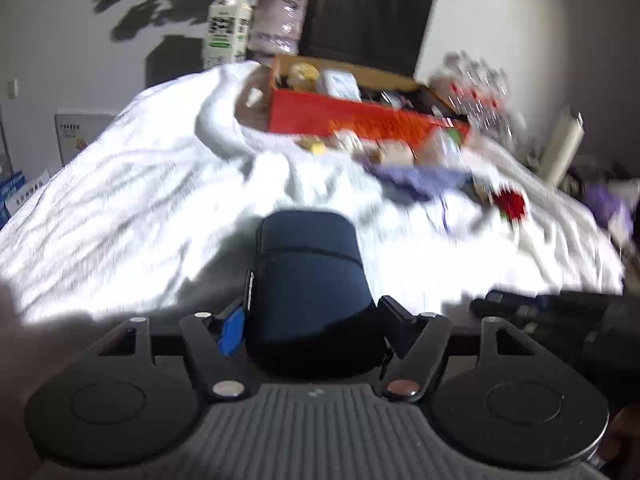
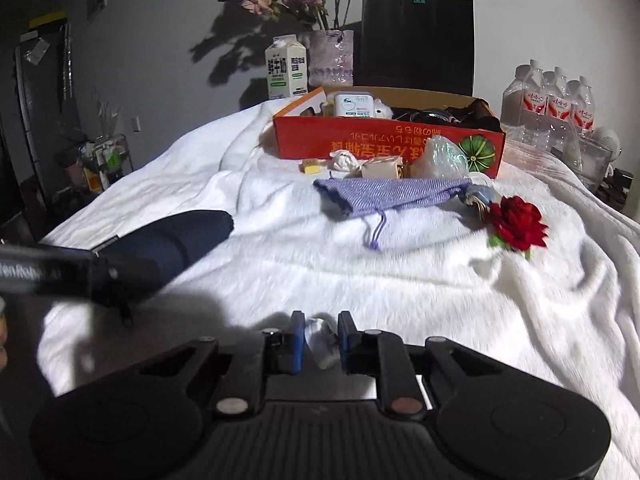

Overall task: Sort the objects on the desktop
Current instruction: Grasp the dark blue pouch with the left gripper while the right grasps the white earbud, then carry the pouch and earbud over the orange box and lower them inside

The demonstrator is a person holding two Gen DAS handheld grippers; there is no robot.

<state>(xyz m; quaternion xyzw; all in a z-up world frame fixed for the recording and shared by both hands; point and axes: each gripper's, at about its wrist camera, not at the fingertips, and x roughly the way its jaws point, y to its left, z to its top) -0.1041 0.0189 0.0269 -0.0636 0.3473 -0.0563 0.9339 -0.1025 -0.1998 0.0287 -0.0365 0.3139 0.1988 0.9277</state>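
My left gripper (image 1: 310, 320) is shut on a dark blue zip pouch (image 1: 310, 280) and holds it above the white cloth; it also shows at the left of the right wrist view (image 2: 176, 240). My right gripper (image 2: 319, 340) is shut on a small clear object (image 2: 322, 342) low over the cloth. An orange cardboard box (image 2: 384, 140) with several items inside stands at the far side. In front of it lie a purple drawstring bag (image 2: 392, 196), a red fabric rose (image 2: 518, 222), a crumpled wrapper (image 2: 344, 160), a small beige box (image 2: 382, 168) and a clear plastic bag (image 2: 444, 158).
A white cloth (image 2: 320, 272) covers the surface. Behind the box stand a milk carton (image 2: 286, 68), a vase of dried flowers (image 2: 332, 56) and a black paper bag (image 2: 416, 40). Water bottles (image 2: 552, 100) stand at the far right.
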